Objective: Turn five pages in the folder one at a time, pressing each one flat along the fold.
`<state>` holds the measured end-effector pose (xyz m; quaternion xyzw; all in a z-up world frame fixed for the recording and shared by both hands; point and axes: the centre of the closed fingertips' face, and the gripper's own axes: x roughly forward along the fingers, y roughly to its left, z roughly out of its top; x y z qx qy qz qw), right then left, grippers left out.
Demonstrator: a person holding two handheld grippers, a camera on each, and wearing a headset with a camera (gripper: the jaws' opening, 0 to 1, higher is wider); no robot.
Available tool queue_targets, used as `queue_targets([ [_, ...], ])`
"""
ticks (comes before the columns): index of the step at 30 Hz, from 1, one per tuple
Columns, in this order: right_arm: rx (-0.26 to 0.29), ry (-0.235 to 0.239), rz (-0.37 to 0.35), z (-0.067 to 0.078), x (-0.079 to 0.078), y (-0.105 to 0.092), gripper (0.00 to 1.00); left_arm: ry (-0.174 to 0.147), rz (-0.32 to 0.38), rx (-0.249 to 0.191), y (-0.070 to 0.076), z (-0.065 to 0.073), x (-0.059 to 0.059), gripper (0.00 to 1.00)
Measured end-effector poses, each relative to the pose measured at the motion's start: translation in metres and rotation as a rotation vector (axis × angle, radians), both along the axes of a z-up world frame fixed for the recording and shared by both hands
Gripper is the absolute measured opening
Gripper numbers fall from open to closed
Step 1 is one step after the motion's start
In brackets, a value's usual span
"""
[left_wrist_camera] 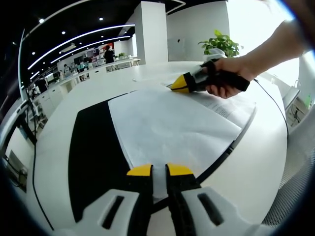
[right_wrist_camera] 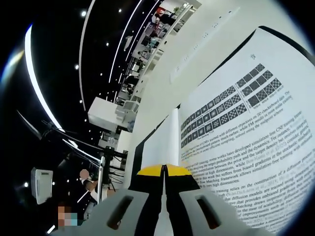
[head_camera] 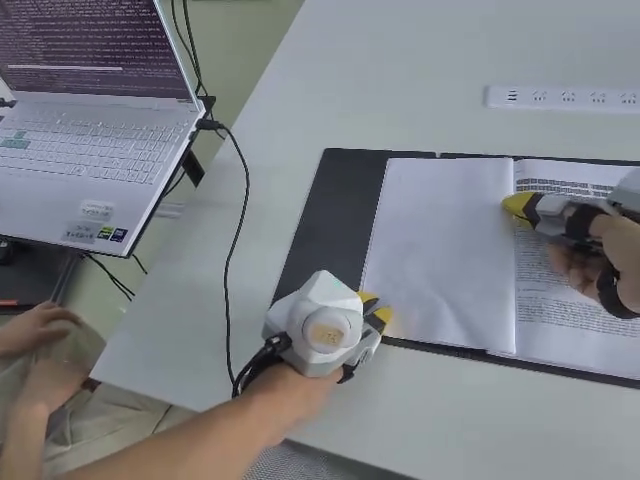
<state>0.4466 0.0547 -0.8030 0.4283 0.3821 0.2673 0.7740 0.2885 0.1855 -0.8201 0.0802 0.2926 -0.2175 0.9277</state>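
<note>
A black folder point(head_camera: 330, 215) lies open on the white table. Its left page point(head_camera: 440, 250) is blank and flat, and the right page point(head_camera: 570, 300) carries printed text. My right gripper point(head_camera: 512, 206) is shut, its yellow tips down on the fold between the two pages point(right_wrist_camera: 164, 169); the printed page point(right_wrist_camera: 236, 128) spreads to the right of them. My left gripper point(head_camera: 378, 316) sits at the near left corner of the blank page, jaws together at the folder's edge point(left_wrist_camera: 158, 171). The right gripper point(left_wrist_camera: 178, 84) also shows across the blank page point(left_wrist_camera: 167, 128).
An open laptop point(head_camera: 90, 110) stands at the left, beyond the table edge, with a black cable point(head_camera: 235, 230) running down past the folder. A white power strip point(head_camera: 560, 97) lies at the back right. A person's hand point(head_camera: 40, 335) rests at the lower left.
</note>
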Motion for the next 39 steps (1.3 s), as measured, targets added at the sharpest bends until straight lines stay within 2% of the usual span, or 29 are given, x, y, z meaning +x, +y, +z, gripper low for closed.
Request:
queue_targets([
  [12,0.009,0.004,0.02,-0.001,-0.017,-0.001,0.0,0.005,-0.003,0.006,0.0,0.0,0.0,0.09],
  [20,0.036,0.023,0.048,-0.001,-0.034,-0.002,0.0,0.004,-0.005,0.009,0.0,0.001,-0.001,0.09],
  [39,0.093,0.074,0.16,0.001,-0.098,0.004,0.0,0.0,-0.009,0.017,0.0,0.001,0.0,0.09],
])
